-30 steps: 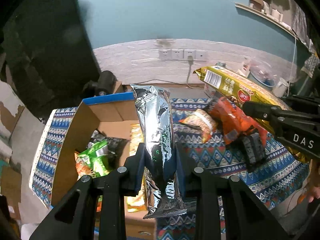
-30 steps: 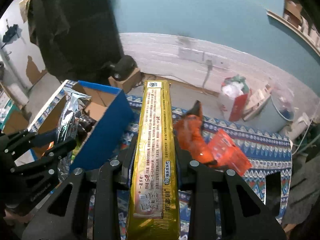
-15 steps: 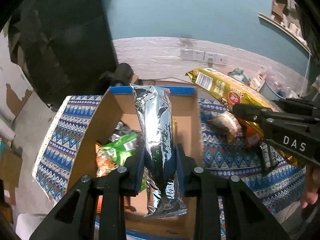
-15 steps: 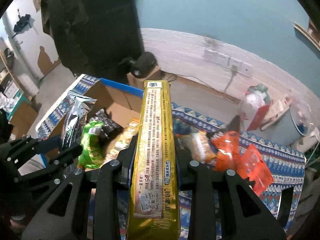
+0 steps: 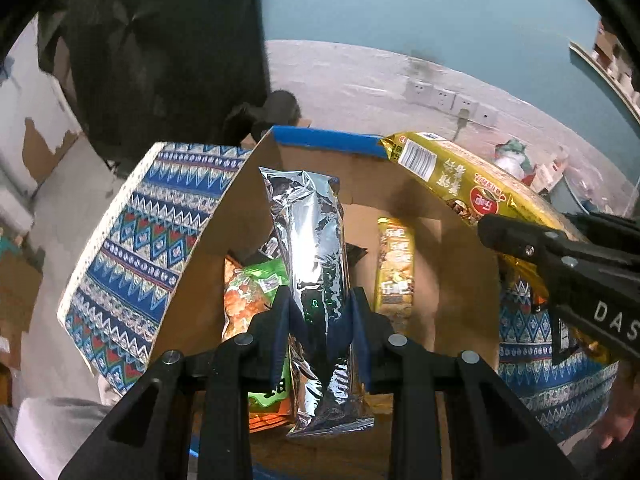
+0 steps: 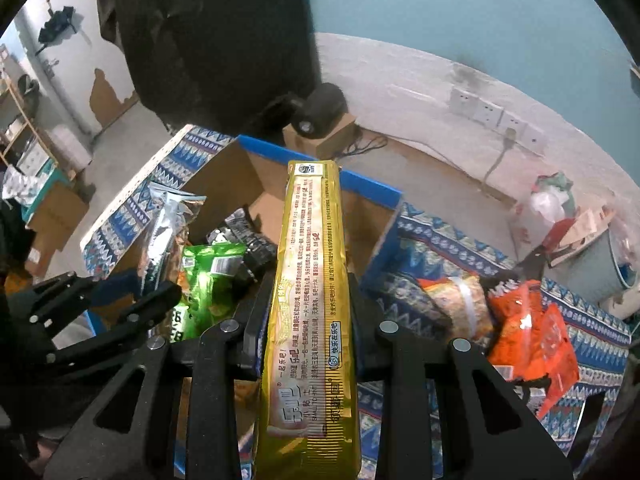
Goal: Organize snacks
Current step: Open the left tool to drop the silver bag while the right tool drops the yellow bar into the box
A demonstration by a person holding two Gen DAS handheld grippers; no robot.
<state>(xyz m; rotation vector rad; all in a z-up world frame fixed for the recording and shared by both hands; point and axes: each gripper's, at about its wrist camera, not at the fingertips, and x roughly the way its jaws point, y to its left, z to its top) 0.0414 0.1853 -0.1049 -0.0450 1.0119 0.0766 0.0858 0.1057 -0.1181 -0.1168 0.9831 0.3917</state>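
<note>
- Over the cardboard box [image 5: 208, 240], on the left, I am gripping a silver foil packet [image 5: 316, 264] in my left claw [image 5: 320, 320]; both pads are pressing its crinkled, mirror-bright sides, and it is hanging lengthwise above the open box.
- Inside the box I am seeing a glossy green bag [image 5: 260, 280], dark wrappers [image 6: 248, 240] and a small yellow packet [image 5: 394, 268] lying loose, so I judge part of the sorting done.
- Further right, I am holding a long, flat golden packet [image 6: 312, 300] clamped in my right claw [image 6: 310, 320], its printed film stiff and smooth, its far end reaching over the box's blue rim [image 6: 368, 184].
- On the patterned desk cloth [image 6: 440, 236] at the right, orange bags [image 6: 528, 328] and a striped pouch [image 6: 456, 300] are waiting, crumpled and soft-looking; those remain.
</note>
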